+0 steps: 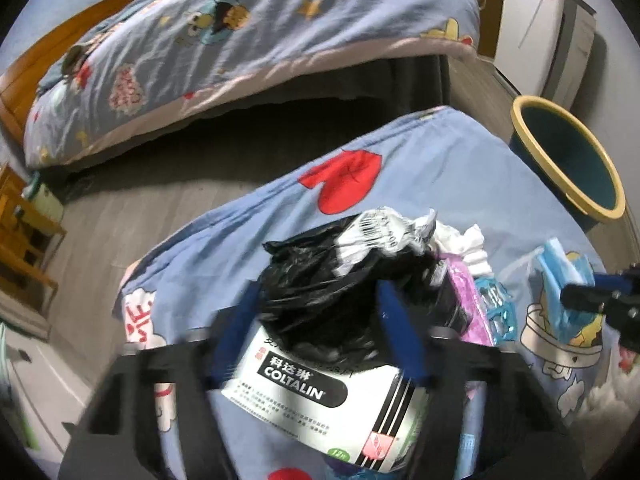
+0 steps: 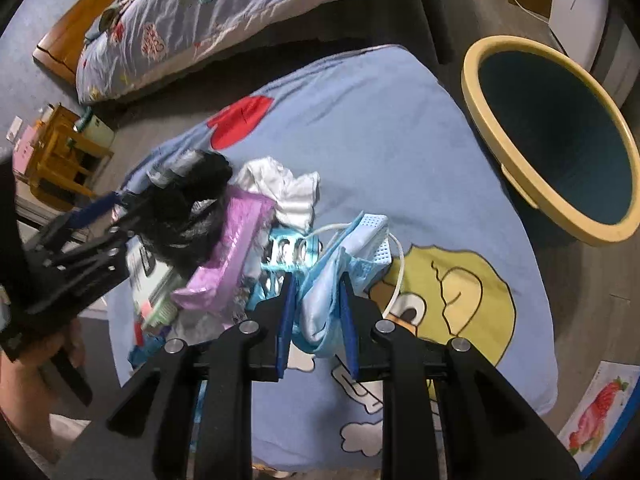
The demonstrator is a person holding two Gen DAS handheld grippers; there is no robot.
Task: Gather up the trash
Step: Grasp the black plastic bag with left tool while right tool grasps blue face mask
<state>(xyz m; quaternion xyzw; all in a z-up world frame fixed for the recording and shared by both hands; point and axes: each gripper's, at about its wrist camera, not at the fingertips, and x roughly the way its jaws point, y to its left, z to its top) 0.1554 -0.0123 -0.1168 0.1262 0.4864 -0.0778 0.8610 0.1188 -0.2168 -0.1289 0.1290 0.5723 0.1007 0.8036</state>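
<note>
The trash sits in a heap on the blue cartoon blanket [image 2: 400, 128]. My right claw [image 2: 316, 312] pinches a crumpled blue face mask [image 2: 348, 256] at the heap's right edge. My left claw [image 1: 316, 320] is closed on a black plastic bag [image 1: 340, 280] at the heap's left side, above a white medicine box [image 1: 312, 396]. Between them lie a purple wrapper [image 2: 232, 256] and white tissue [image 2: 288, 192]. The yellow-rimmed bin [image 2: 560, 140] stands right of the blanket, on the floor.
</note>
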